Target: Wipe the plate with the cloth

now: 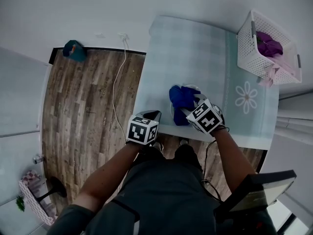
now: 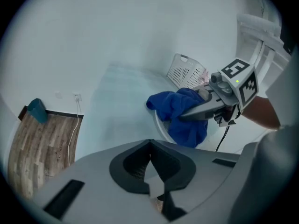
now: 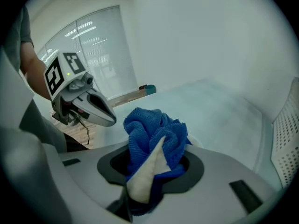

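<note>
A blue cloth [image 1: 182,99] lies bunched over a white plate [image 1: 172,115] near the table's front edge. My right gripper [image 1: 190,110] is shut on the cloth, pressing it onto the plate. In the right gripper view the cloth [image 3: 149,129] fills the jaws, with a pale fold among the blue. From the left gripper view the cloth [image 2: 180,111] covers most of the plate [image 2: 159,125], and the right gripper [image 2: 186,116] lies across it. My left gripper [image 1: 155,114] hangs just off the table's front left corner, jaws together and holding nothing [image 2: 149,160].
A white basket [image 1: 266,48] with purple and pink fabric stands at the table's far right corner. The pale table cover [image 1: 195,48] has a flower print [image 1: 247,97]. A white cable [image 1: 117,82] and a teal object [image 1: 73,49] lie on the wooden floor at left.
</note>
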### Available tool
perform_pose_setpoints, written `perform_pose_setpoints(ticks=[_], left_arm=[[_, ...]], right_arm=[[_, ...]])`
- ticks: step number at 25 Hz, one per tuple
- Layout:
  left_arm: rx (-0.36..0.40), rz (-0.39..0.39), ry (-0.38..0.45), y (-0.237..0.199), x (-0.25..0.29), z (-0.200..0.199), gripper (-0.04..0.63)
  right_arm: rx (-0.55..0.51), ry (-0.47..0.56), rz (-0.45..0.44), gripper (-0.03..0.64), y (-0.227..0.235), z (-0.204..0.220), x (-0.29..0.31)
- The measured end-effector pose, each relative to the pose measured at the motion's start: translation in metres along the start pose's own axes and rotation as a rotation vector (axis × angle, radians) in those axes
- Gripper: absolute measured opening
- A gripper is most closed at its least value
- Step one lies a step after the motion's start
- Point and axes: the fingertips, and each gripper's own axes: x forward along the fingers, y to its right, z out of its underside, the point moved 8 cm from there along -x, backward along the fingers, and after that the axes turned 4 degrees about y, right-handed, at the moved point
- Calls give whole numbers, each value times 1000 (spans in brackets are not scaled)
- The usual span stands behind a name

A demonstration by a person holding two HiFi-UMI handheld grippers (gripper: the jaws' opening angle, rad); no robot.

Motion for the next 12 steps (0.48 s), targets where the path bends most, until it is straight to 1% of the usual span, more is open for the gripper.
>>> perform_pose_setpoints(ticks=[4, 6, 9, 12], left_arm=[[2, 3, 11, 4, -2, -1, 8], [1, 7, 24, 6, -3, -2, 8], [-6, 12, 55, 7, -9, -5, 8], [-13, 21, 103, 6, -17, -12, 8]], right_arm=[[40, 24, 79, 153, 32, 2, -15], [79, 44, 112, 155, 43, 7, -24], [151, 87, 174, 154, 55, 14, -38], [211, 127, 238, 155, 56, 21, -51]])
